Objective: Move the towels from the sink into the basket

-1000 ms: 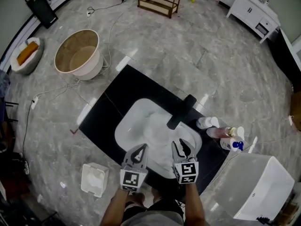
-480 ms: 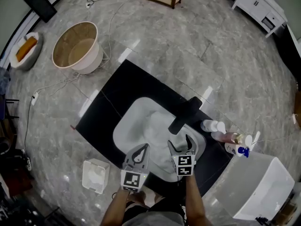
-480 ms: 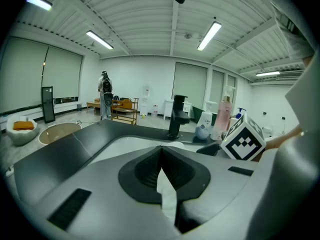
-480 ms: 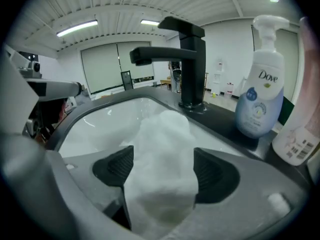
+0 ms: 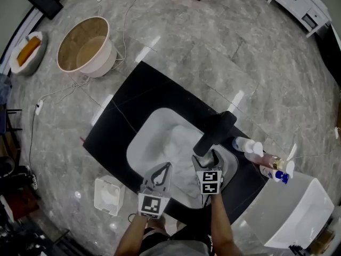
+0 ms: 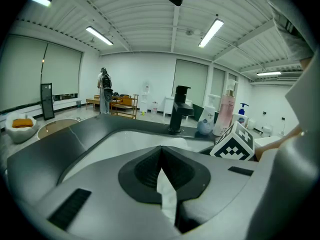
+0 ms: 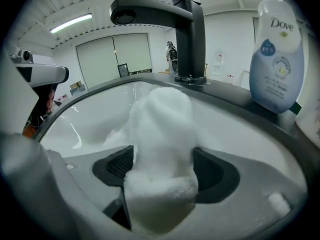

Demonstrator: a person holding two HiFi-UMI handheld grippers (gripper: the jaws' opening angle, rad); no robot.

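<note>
Zero towels are moved yet: the basket [image 5: 85, 47] at 11 o'clock looks empty. The right claw [image 5: 212, 160], jaws just opened wide, is set around a rolled towel [image 7: 160, 134] in the sink [image 5: 139, 143]. The left claw [image 6: 161, 154] is closed together, empty.

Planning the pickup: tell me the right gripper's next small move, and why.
Probably close the right gripper on the towel: its jaws have just been opening and stand wide around it in the sink, not yet pressing.

White towels [image 7: 160, 134], black faucet [image 7: 192, 34]
</note>
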